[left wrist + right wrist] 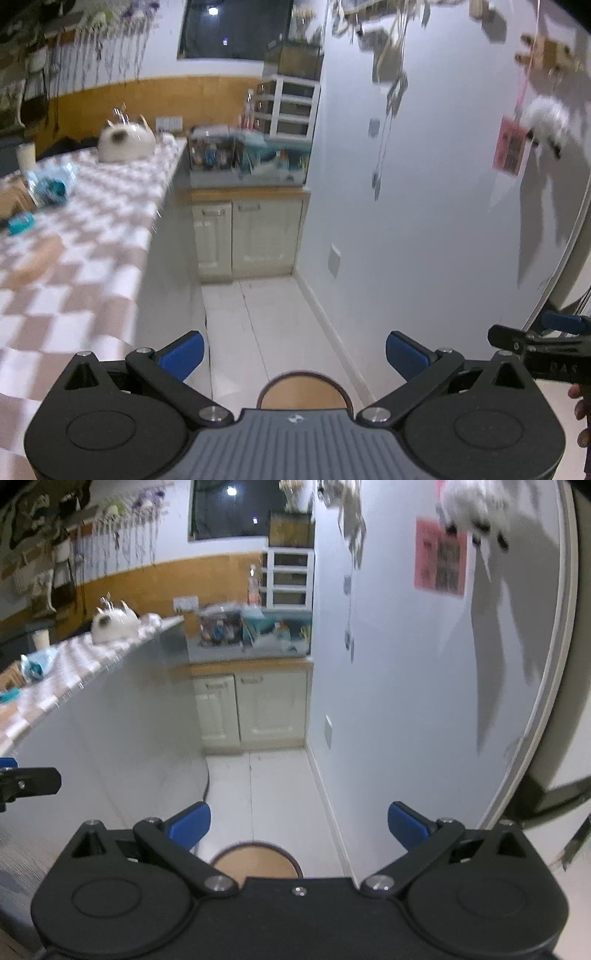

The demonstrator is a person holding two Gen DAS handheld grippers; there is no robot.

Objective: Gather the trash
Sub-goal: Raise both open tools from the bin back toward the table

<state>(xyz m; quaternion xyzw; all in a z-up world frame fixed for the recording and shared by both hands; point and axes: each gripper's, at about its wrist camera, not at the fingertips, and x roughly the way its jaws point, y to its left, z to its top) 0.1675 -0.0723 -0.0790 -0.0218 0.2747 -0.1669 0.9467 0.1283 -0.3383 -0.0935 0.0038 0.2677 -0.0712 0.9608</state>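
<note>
A checkered table [85, 273] stands at the left. On it lie a crumpled clear-and-teal wrapper [51, 182], also in the right wrist view [37, 662], and a small teal piece [22, 222]. My left gripper [294, 356] is open and empty, held above the floor beside the table's edge. My right gripper [299, 825] is open and empty, lower, beside the table's side panel [122, 716]. Each gripper shows at the edge of the other's view: the right one [535, 343] and the left one [26, 781].
A white cat-shaped teapot [125, 142] sits at the table's far end. A round wooden stool [303, 391] stands on the white tiled floor below the grippers. A cabinet [251, 236] with a cluttered box on it closes the far end. A white wall [424, 221] runs along the right.
</note>
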